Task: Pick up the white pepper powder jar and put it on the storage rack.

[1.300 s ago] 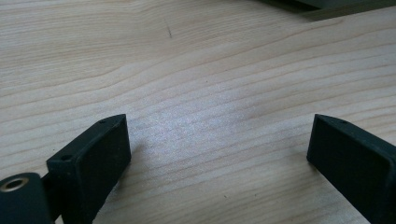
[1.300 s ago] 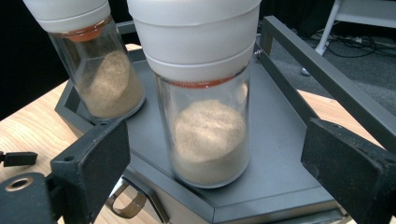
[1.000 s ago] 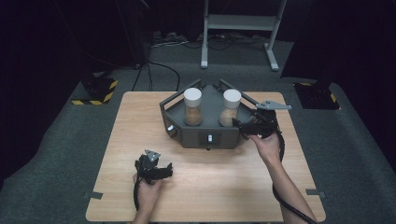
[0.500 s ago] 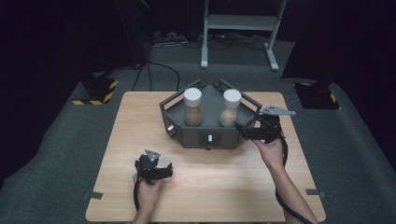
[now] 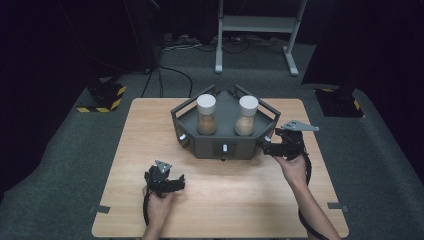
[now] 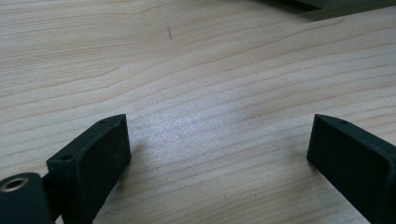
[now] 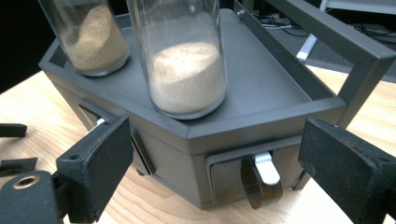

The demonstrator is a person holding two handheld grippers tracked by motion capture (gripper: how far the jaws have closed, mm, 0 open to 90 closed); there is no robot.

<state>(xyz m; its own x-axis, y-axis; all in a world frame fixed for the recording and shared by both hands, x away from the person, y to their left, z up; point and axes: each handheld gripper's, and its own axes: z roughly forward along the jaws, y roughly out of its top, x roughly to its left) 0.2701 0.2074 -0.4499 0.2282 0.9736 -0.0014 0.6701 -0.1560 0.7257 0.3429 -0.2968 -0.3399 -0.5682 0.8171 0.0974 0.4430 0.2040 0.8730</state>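
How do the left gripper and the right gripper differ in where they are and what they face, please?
The left gripper sits over bare table near the person, while the right gripper is at the grey stand's right corner. Between the left gripper's jaws lies only wood; the right gripper's jaws frame a drawer handle below a sand-filled jar, not touching it. Both are open and hold nothing.

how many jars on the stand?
2. Both stand upright on the grey stand, side by side: the left jar and the right jar, each part-filled with sand and capped white. None seems hidden behind them.
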